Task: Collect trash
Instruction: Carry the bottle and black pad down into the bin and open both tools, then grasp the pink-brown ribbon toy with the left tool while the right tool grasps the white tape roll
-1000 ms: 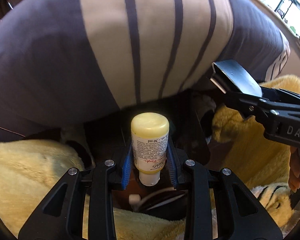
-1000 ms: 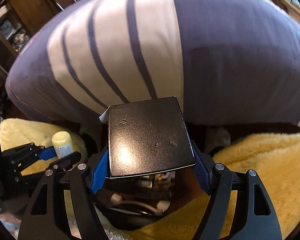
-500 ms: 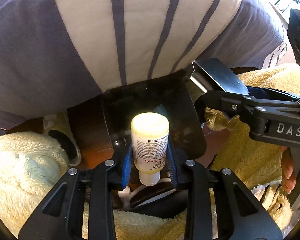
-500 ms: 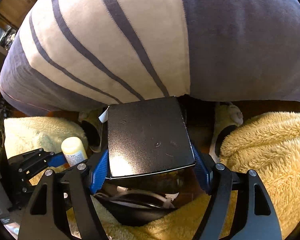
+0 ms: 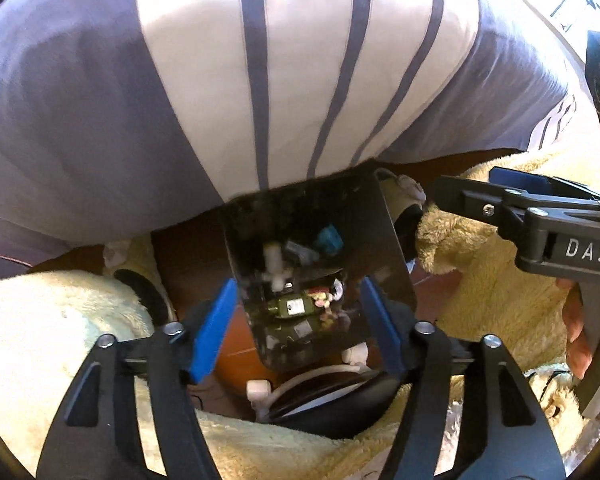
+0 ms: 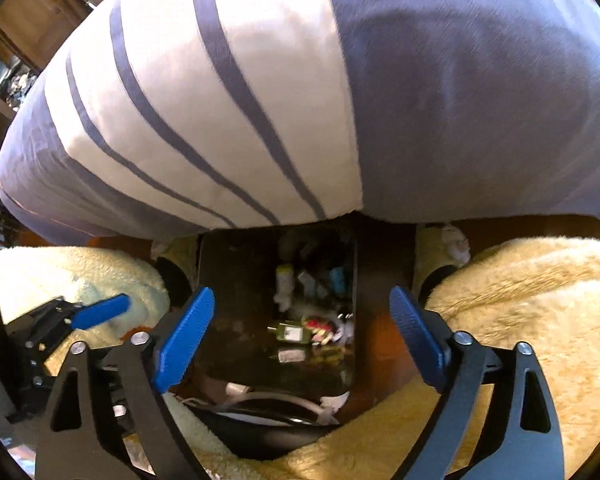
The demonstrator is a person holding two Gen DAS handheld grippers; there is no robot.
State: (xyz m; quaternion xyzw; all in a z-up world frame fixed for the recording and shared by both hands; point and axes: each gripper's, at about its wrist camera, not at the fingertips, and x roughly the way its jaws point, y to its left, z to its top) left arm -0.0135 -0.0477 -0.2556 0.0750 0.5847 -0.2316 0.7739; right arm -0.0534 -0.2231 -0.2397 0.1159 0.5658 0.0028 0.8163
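Both the left tongs (image 5: 296,324) and right tongs (image 6: 300,336) gape wide, empty. Below them sits a black bin (image 5: 372,240) holding small trash, between fluffy yellow slippers (image 6: 520,280).

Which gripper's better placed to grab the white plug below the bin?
Left, marginally: left gripper and right gripper are both open and empty, but the white plug lies nearer the left's centreline.

Black bin (image 5: 384,240) stands open, small trash (image 5: 296,304) inside.

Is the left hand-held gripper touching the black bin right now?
Apart. The left wrist view shows the left hand-held gripper open above the black bin, blue pads clear of its walls.
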